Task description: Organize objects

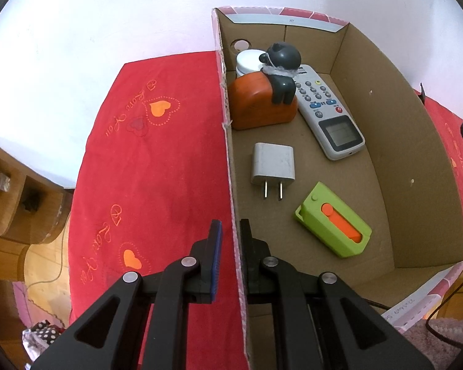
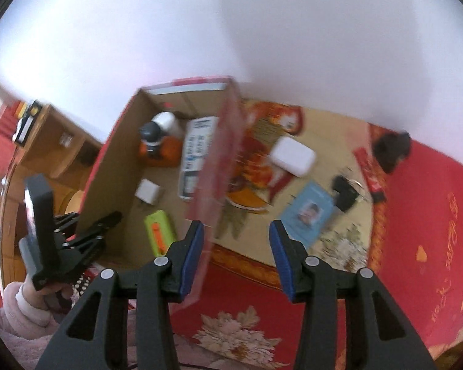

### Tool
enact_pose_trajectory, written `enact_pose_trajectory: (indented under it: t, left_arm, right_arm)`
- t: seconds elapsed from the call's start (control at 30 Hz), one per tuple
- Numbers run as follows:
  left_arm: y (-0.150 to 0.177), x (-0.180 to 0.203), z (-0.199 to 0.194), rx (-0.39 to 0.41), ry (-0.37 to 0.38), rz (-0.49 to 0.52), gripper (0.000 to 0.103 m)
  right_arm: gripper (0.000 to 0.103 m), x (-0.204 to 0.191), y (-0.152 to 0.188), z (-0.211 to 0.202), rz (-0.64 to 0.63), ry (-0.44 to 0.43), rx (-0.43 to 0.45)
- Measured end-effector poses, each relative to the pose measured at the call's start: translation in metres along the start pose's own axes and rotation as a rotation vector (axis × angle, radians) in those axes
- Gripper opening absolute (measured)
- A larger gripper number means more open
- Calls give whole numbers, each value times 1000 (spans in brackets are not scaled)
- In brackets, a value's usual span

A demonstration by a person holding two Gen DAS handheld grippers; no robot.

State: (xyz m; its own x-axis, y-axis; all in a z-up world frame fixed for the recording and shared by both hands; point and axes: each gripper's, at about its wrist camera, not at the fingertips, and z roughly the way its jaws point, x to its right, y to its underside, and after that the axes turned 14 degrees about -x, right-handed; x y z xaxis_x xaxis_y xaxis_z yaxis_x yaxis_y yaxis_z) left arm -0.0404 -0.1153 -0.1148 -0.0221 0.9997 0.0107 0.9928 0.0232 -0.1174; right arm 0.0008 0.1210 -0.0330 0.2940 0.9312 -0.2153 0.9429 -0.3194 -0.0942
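Jaws of the left gripper (image 1: 231, 246) pinch the near left wall of the cardboard box (image 1: 382, 141), one finger outside over the red cloth (image 1: 157, 166), the other inside against the brown board; jaws of the right gripper (image 2: 237, 256) stand spread with nothing between the blue pads (image 2: 194, 256), hanging above the patterned cloth (image 2: 348, 246) just right of the box's right wall.

Box open at the top, standing on the counter with its far end close to the white wall (image 1: 92, 30); contents seen from the left wrist: orange stand with a grey figure (image 1: 262, 98) in the far left corner, touching the left wall; white jar (image 1: 247, 61) behind it; remote control (image 1: 327, 114) lying diagonally beside the stand; white plug adapter (image 1: 273, 163) flat near the middle, prongs toward the camera; green case with an orange slider (image 1: 333, 220) toward the near end, apart from every wall. Bare floor remains between adapter and case, along the right wall, and at the near end.

Outside the box, in the blurred right wrist view: white rounded case (image 2: 293, 155), blue card with a photo (image 2: 308, 209), black keys (image 2: 345, 192), and a dark object (image 2: 392, 149) near the far edge, all well apart from one another; open cloth lies below and to the right of them.
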Motion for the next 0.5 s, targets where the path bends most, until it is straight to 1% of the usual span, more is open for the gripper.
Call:
enact_pose_trajectory:
  t: [0.2, 0.3, 0.33, 0.43, 0.5]
  left_arm:
    - [-2, -2, 2, 1, -4, 4, 11]
    - [-3, -4, 4, -1, -1, 3, 11]
    - [-1, -2, 3, -1, 0, 2, 11]
    - [-2, -4, 4, -2, -1, 1, 11]
    - [-3, -5, 5, -2, -1, 2, 11]
  right_arm:
    - [44, 43, 6, 17, 120, 27, -5]
    - [49, 67, 7, 26, 200, 39, -4]
    - [50, 75, 7, 28, 231, 43, -4]
    - [50, 98, 6, 39, 307, 15, -12]
    - [50, 107, 4, 45, 335, 10, -12]
